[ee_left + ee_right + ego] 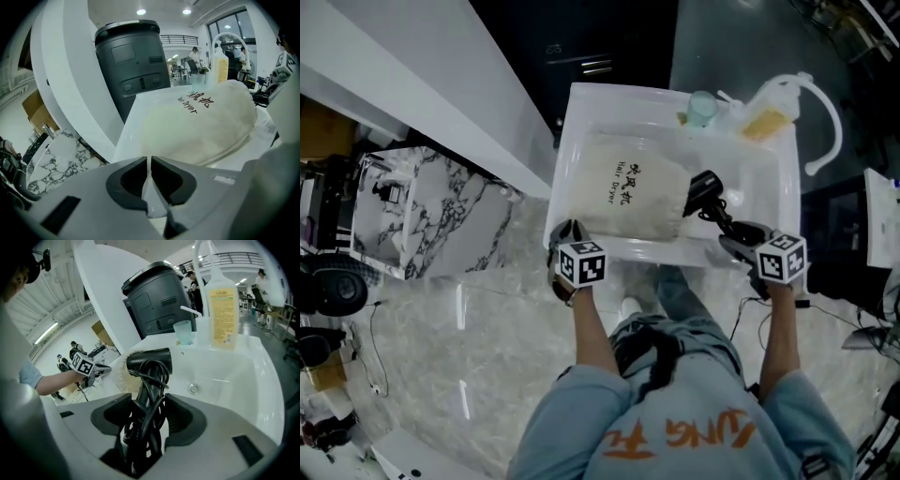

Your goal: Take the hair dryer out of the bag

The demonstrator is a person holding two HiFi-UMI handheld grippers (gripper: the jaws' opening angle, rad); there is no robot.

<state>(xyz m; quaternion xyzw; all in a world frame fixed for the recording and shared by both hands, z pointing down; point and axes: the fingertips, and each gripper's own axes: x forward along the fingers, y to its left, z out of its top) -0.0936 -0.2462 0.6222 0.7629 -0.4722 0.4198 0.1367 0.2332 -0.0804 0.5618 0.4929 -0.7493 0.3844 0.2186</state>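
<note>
leaning over the white sink (577,122), the person works a gripper in each hand. the right gripper (149,401) is clenched on the black hair dryer (705,191), jaws around the handle and the cord looped along it. the dryer is held over the basin, its head just beside the mouth of the cream bag (628,195). the bag lies flat in the basin, printed side up. the left gripper (149,160) sits at the bag's near left corner by the rim, jaws squeezed almost together, seemingly pinching the cloth's edge. a green cup (701,108) and a yellow bottle (766,120) stand at the far rim.
</note>
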